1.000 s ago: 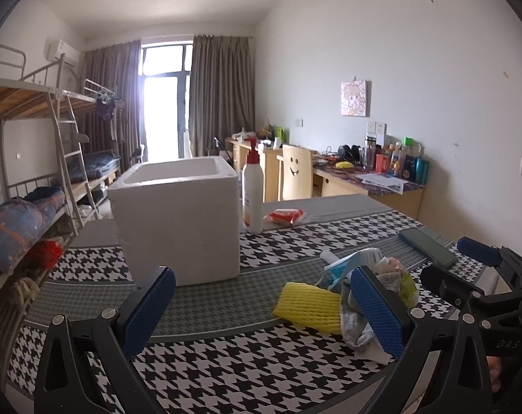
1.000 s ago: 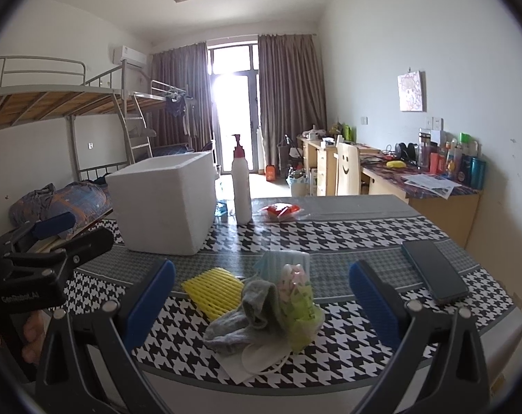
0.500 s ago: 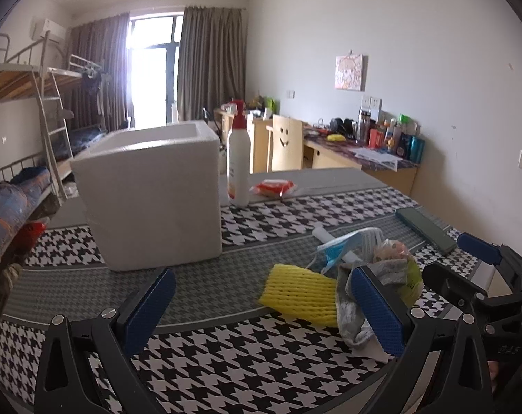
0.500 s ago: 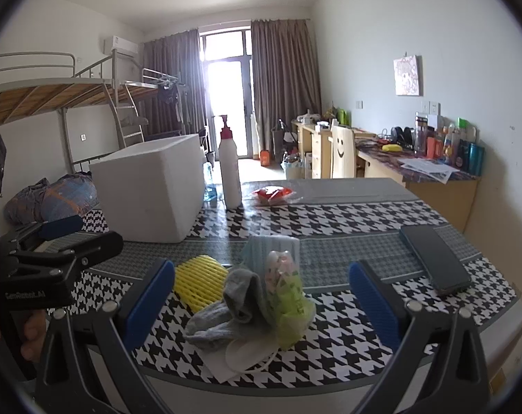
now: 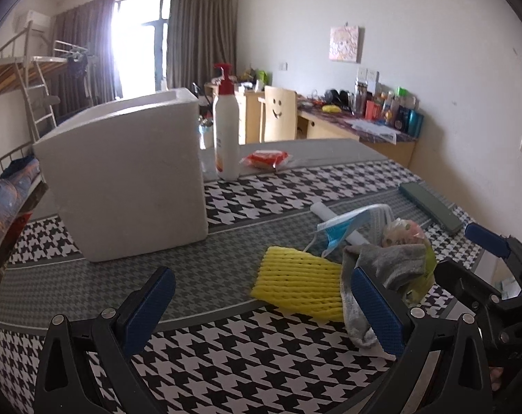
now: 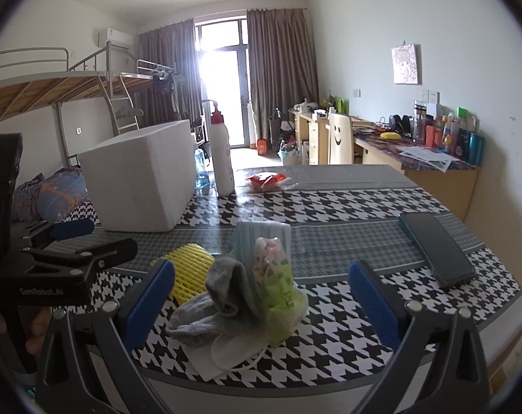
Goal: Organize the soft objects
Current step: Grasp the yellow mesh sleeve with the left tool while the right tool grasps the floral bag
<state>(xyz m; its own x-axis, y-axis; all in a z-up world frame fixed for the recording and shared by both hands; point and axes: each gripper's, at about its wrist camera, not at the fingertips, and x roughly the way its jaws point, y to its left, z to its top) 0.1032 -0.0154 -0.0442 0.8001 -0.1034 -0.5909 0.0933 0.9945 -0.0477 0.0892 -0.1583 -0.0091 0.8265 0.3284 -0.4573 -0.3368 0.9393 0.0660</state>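
Left claw [image 5: 261, 305] spread wide, gripping nothing, poised over the table [image 5: 191, 276] beside the yellow foam net [image 5: 300, 283]. Right claw [image 6: 261, 291] likewise wide apart and empty, framing the grey sock [image 6: 223, 289] and green bag [image 6: 278, 286]. Lettering on the claw body too blurred to read.

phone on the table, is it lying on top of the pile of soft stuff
No, the phone lies flat on the tablecloth well off to the right of the pile, apart from the grey sock and the green bag.

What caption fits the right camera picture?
Open right gripper faces a grey sock, green bag and yellow foam net.
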